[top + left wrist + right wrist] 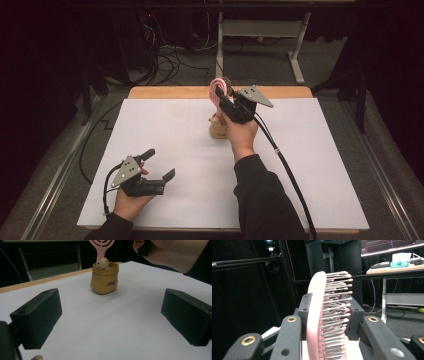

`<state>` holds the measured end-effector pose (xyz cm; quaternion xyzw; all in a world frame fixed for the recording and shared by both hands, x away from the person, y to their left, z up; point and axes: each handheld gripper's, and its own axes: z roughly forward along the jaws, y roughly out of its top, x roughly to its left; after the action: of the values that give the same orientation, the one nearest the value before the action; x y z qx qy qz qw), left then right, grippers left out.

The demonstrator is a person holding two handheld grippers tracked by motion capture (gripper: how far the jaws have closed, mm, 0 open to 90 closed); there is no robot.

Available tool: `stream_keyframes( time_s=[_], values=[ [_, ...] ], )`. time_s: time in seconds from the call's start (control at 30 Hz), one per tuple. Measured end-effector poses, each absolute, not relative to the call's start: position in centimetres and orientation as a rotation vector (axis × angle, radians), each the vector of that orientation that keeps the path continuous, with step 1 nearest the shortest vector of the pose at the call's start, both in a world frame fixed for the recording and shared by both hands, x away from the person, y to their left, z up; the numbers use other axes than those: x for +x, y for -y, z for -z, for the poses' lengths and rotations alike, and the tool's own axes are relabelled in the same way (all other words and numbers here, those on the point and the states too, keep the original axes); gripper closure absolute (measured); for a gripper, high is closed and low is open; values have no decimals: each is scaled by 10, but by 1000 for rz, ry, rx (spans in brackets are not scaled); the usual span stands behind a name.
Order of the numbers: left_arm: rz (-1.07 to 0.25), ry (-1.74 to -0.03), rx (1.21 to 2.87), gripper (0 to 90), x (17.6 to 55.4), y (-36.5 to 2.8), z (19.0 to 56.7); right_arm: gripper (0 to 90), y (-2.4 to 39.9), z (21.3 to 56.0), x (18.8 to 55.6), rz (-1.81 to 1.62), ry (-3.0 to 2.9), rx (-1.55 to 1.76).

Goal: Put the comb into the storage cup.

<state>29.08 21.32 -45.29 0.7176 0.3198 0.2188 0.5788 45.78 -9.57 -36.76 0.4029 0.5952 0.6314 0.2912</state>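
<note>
A pink hairbrush (218, 87) stands upright with my right gripper (220, 98) shut on its head, bristles against one jaw in the right gripper view (317, 315). The brush's handle reaches down into a tan bag-shaped holder (218, 130) at the middle back of the white board. The left gripper view has the holder (104, 280) ahead, a small pale animal figure (102, 263) peeking from its mouth under the brush (101, 244). My left gripper (159, 164) rests low on the board at the front left, open and holding nothing (110, 315).
The white board (300, 165) covers a wooden table (165, 92). Behind the table stand a grey desk frame (260, 30) and floor cables (170, 57). The right hand (172, 252) hangs over the holder's far side. Metal rails run along both sides.
</note>
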Motion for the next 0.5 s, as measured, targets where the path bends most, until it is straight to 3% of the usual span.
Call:
stream_keyframes(
  time_s=[0.5],
  values=[
    [-509,-747,1677,31,291,-213,453,654,97,370,460,-1674,-1606,1088]
  ],
)
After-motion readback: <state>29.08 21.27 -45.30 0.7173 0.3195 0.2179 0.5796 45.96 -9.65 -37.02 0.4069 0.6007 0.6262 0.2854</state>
